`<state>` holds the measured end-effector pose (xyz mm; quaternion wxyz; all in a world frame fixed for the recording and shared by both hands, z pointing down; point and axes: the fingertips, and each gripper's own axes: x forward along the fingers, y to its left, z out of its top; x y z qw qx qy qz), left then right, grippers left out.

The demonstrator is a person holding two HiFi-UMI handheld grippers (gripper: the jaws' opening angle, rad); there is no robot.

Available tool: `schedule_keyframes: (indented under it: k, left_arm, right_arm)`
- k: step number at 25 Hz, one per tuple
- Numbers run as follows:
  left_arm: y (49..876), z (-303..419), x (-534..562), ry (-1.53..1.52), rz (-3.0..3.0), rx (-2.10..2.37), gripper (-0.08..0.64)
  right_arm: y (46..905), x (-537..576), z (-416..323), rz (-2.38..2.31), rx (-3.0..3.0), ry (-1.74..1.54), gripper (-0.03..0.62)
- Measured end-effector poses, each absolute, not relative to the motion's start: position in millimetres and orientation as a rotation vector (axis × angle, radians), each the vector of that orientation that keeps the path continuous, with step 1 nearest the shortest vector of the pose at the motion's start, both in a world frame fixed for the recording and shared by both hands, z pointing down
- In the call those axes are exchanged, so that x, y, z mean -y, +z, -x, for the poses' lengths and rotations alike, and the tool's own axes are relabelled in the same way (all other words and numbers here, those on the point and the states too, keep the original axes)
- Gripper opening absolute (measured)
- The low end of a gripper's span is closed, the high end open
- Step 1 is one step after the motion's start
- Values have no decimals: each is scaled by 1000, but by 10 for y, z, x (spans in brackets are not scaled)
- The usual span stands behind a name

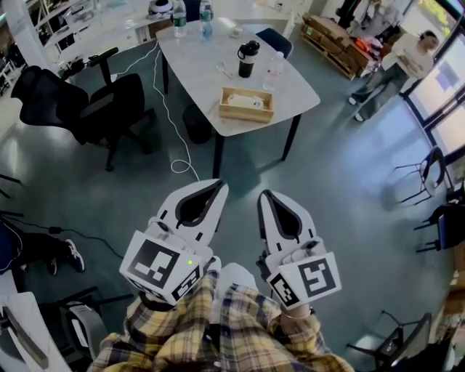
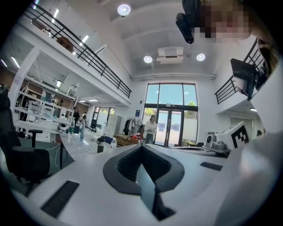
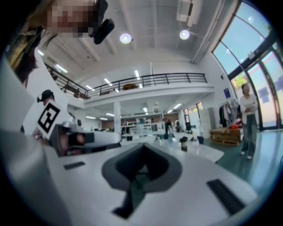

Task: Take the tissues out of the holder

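Note:
The wooden tissue holder (image 1: 247,104) lies on the white table (image 1: 211,65), with white tissue (image 1: 245,100) showing in its top. It is far ahead of both grippers. My left gripper (image 1: 218,187) and right gripper (image 1: 265,195) are held side by side over the floor, close to my body, well short of the table. Both are shut with nothing between their jaws. The left gripper view shows its own shut jaws (image 2: 142,148) aimed level across the room, with the table (image 2: 82,148) at left. The right gripper view shows its shut jaws (image 3: 143,148) and the table (image 3: 199,150) beyond.
A black flask (image 1: 248,58) and water bottles (image 1: 179,20) stand on the table behind the holder. A black office chair (image 1: 87,105) is at the left, and a white cable (image 1: 171,116) trails over the floor. A person (image 1: 389,69) stands at the far right.

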<state>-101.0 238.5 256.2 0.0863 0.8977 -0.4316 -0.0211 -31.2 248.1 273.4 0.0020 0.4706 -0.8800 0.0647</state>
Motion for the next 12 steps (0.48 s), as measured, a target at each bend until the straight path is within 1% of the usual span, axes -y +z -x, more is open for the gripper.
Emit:
schedule_keyframes:
  k: [12]
  left_arm:
    - [2701, 928, -1739, -47, -2676, 1209, 18]
  right_arm:
    - [2860, -1810, 265, -1520, 2711, 242, 11]
